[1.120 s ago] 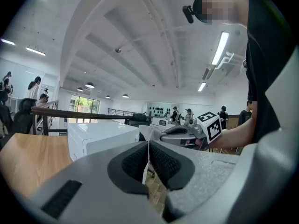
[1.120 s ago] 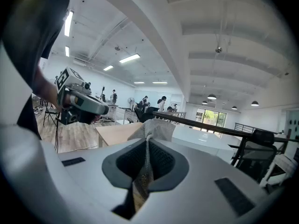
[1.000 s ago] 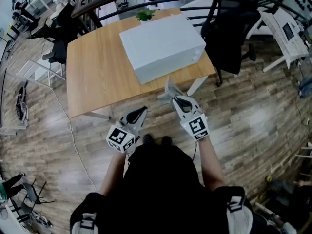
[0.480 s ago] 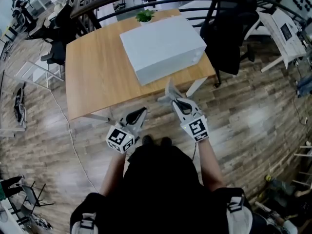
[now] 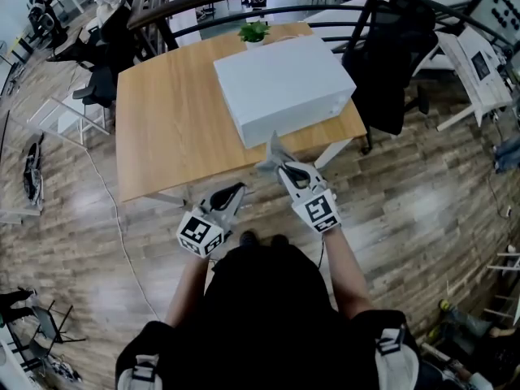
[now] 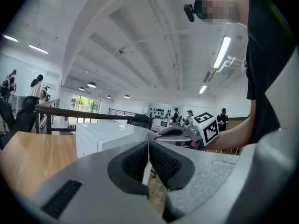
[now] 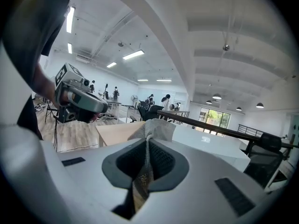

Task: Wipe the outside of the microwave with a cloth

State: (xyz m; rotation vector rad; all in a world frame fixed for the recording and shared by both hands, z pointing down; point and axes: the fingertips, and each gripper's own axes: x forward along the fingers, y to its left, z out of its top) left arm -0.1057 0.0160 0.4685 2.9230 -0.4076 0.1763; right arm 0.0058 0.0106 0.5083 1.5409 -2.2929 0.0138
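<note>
Right tongs [image 5: 282, 167] pinch cloth [image 5: 270, 153], its length pointing at microwave [image 5: 284, 88].

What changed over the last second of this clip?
The right gripper, shut on the cloth, edged slightly closer to the microwave on the table, and the head view shifted a little. The left gripper stayed low and shut on nothing; the microwave did not move.
</note>
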